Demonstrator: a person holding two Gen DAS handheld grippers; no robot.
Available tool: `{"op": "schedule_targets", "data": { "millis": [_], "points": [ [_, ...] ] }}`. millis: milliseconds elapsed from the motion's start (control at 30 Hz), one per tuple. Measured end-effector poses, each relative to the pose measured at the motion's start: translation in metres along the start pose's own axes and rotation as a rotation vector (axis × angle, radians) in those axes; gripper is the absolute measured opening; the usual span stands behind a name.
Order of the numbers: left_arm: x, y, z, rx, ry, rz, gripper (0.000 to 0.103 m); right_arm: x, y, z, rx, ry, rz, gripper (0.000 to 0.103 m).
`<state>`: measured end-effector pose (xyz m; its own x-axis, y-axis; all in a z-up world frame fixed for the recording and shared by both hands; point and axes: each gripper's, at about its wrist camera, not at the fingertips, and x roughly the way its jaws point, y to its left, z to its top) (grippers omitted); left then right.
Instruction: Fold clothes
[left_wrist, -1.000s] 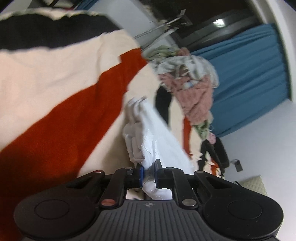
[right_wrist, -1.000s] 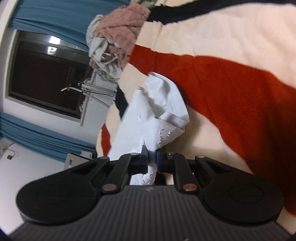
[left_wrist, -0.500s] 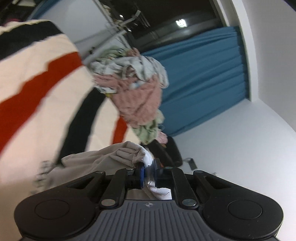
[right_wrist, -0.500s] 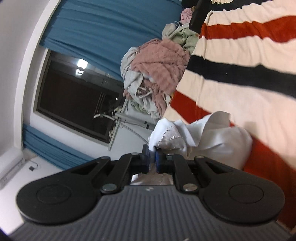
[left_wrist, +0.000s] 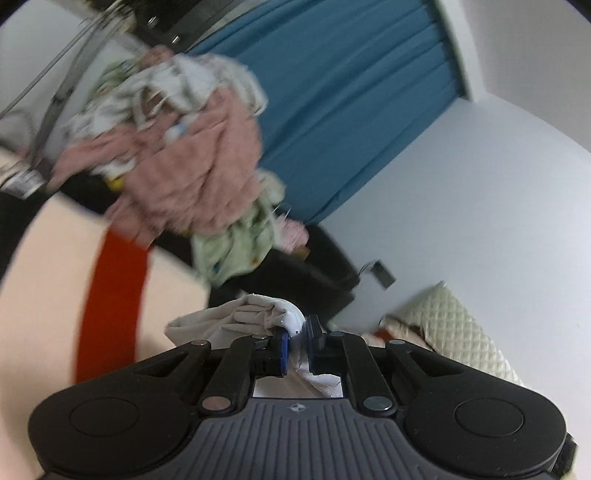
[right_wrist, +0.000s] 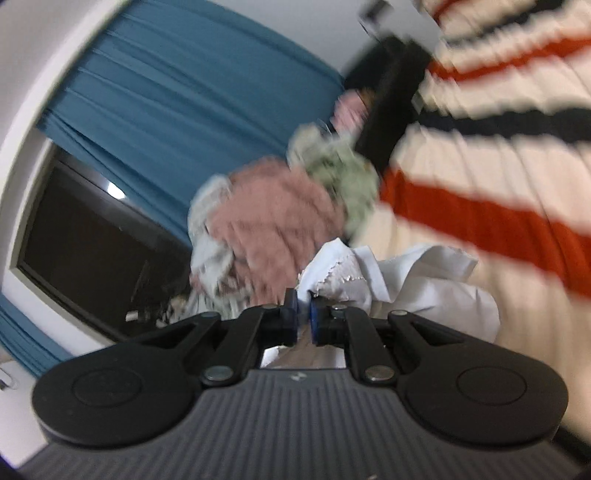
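A white garment (right_wrist: 417, 284) hangs bunched between both grippers above a striped blanket. My left gripper (left_wrist: 295, 341) is shut on one edge of the white garment (left_wrist: 255, 317), which bunches up just past the fingertips. My right gripper (right_wrist: 303, 319) is shut on another edge, where a frayed white patch shows. Both views are blurred by motion and tilted toward the far wall.
A cream blanket (right_wrist: 480, 177) with red and black stripes covers the surface; it also shows in the left wrist view (left_wrist: 55, 295). A heap of pink, green and grey clothes (left_wrist: 184, 155) lies at its far end. Blue curtains (left_wrist: 351, 103), a dark window (right_wrist: 92, 251) and a quilted cushion (left_wrist: 454, 325) stand behind.
Both grippers have lifted and tilted up with the white garment held. The blanket has dropped out of most of each view, and the clothes heap and curtains now fill them.
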<state>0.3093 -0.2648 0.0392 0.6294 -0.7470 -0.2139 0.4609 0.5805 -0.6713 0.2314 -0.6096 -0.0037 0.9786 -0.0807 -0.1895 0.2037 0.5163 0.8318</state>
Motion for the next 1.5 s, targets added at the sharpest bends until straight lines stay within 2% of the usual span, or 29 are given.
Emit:
{"op": "schedule_targets", "data": {
  "millis": [100, 167, 233, 333, 400, 467, 567, 633, 667, 767, 933, 1000, 1033, 1067, 1100, 1133, 1267, 1500],
  "points": [
    [0.045, 0.002, -0.018, 0.041, -0.019, 0.022, 0.01, 0.016, -0.014, 0.008, -0.071, -0.083, 0.021, 0.01],
    [0.066, 0.016, -0.043, 0.095, 0.027, 0.076, 0.01, 0.026, -0.035, 0.001, -0.103, -0.075, -0.021, 0.01],
    [0.076, 0.042, -0.078, 0.13, 0.113, 0.136, 0.01, 0.034, -0.065, -0.017, -0.111, 0.0, -0.125, 0.01],
    [0.064, 0.073, -0.129, 0.179, 0.25, 0.23, 0.01, 0.039, -0.121, -0.052, -0.057, 0.167, -0.279, 0.01],
    [0.057, 0.077, -0.144, 0.216, 0.293, 0.258, 0.015, 0.038, -0.144, -0.074, -0.058, 0.269, -0.358, 0.012],
    [0.047, 0.075, -0.15, 0.235, 0.318, 0.274, 0.016, 0.028, -0.149, -0.087, -0.066, 0.318, -0.394, 0.013],
    [0.024, 0.061, -0.142, 0.277, 0.322, 0.3, 0.017, 0.011, -0.129, -0.09, -0.14, 0.346, -0.43, 0.014],
    [0.004, 0.044, -0.132, 0.326, 0.315, 0.309, 0.027, -0.005, -0.108, -0.087, -0.19, 0.358, -0.433, 0.014],
    [-0.007, 0.032, -0.126, 0.356, 0.308, 0.304, 0.036, -0.013, -0.097, -0.084, -0.202, 0.361, -0.429, 0.014],
    [-0.042, -0.012, -0.104, 0.441, 0.267, 0.298, 0.043, -0.044, -0.06, -0.074, -0.267, 0.348, -0.411, 0.014],
    [-0.111, -0.076, -0.081, 0.508, 0.19, 0.26, 0.064, -0.102, 0.001, -0.064, -0.386, 0.294, -0.353, 0.014],
    [-0.143, -0.102, -0.077, 0.531, 0.166, 0.246, 0.086, -0.126, 0.026, -0.065, -0.433, 0.27, -0.328, 0.015],
    [-0.161, -0.116, -0.076, 0.55, 0.156, 0.237, 0.089, -0.139, 0.038, -0.067, -0.463, 0.253, -0.319, 0.024],
    [-0.176, -0.127, -0.076, 0.572, 0.134, 0.235, 0.096, -0.152, 0.049, -0.069, -0.493, 0.234, -0.311, 0.049],
    [-0.19, -0.137, -0.077, 0.596, 0.11, 0.236, 0.103, -0.165, 0.059, -0.072, -0.521, 0.21, -0.305, 0.065],
    [-0.205, -0.148, -0.078, 0.617, 0.088, 0.24, 0.103, -0.178, 0.067, -0.074, -0.541, 0.183, -0.298, 0.091],
    [-0.256, -0.182, -0.085, 0.671, 0.059, 0.233, 0.103, -0.225, 0.089, -0.082, -0.6, 0.091, -0.257, 0.094],
    [-0.32, -0.193, -0.113, 0.691, 0.013, 0.225, 0.103, -0.271, 0.1, -0.107, -0.672, 0.07, -0.214, 0.094]
  ]
}}
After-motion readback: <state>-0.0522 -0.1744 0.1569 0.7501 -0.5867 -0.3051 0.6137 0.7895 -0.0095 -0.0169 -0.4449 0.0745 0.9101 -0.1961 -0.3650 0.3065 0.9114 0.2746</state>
